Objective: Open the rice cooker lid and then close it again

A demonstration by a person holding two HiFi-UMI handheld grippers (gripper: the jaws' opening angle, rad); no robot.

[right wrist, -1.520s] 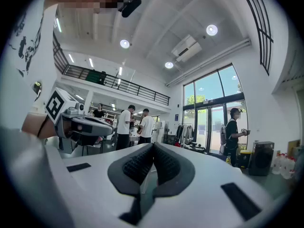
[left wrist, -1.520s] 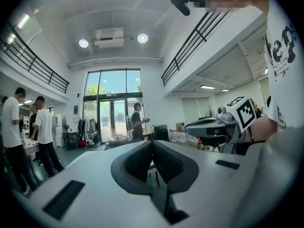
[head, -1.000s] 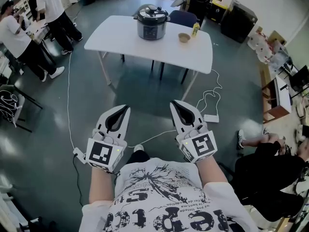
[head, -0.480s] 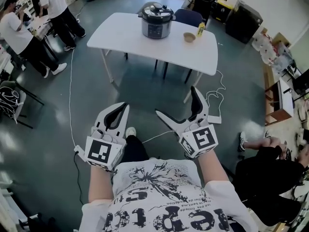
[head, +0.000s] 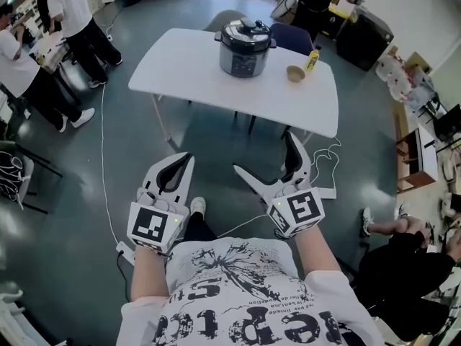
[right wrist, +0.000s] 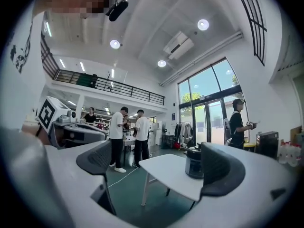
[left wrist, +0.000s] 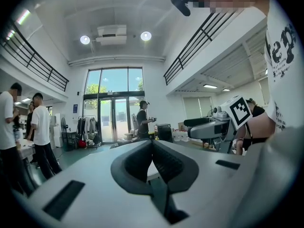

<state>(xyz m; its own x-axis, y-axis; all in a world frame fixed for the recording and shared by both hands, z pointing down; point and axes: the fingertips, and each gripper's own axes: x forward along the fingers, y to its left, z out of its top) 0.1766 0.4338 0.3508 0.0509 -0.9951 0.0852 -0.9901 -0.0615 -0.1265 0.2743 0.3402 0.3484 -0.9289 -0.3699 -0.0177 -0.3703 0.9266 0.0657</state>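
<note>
Closes on the white table (head: 180,63) since a second ago, with right gripper (head: 263,152) just sprung wide, empty, and left gripper (head: 184,160) pinched together, empty. Leaves rice cooker (head: 246,47), lid (head: 248,27) down, standing on it well ahead, nearer the right.

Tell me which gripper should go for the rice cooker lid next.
Right. The right gripper has just opened its fingers wide, empty, and its view frames the rice cooker; the left gripper is shut. Both are far from the table.
</note>
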